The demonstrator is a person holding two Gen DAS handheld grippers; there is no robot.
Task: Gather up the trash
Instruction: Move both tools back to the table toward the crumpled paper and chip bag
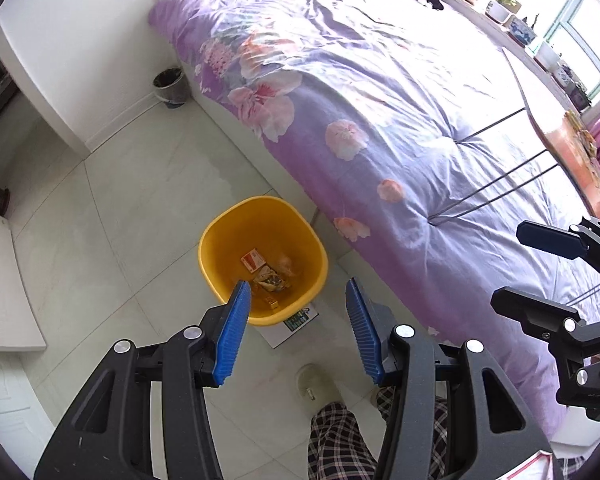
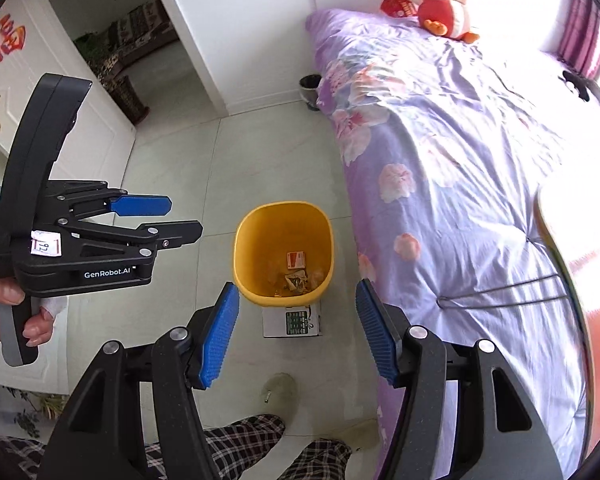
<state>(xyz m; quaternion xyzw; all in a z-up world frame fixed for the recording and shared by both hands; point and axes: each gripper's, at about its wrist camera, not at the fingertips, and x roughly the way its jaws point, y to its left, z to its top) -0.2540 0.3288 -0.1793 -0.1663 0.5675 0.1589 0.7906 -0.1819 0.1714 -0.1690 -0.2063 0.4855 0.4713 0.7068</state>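
A yellow bin stands on the floor beside the bed and also shows in the right wrist view. In it lie a red-and-white carton, crumpled wrappers and other scraps. My left gripper is open and empty, held above the bin's near rim. My right gripper is open and empty, held above the floor just in front of the bin. Each gripper shows in the other's view: the right one over the bed, the left one left of the bin.
A white box lies on the floor against the bin. The bed with a purple floral duvet fills the right side. A dark wastebasket stands by the bed head. A plush toy sits on the pillow end. My slippered feet are below.
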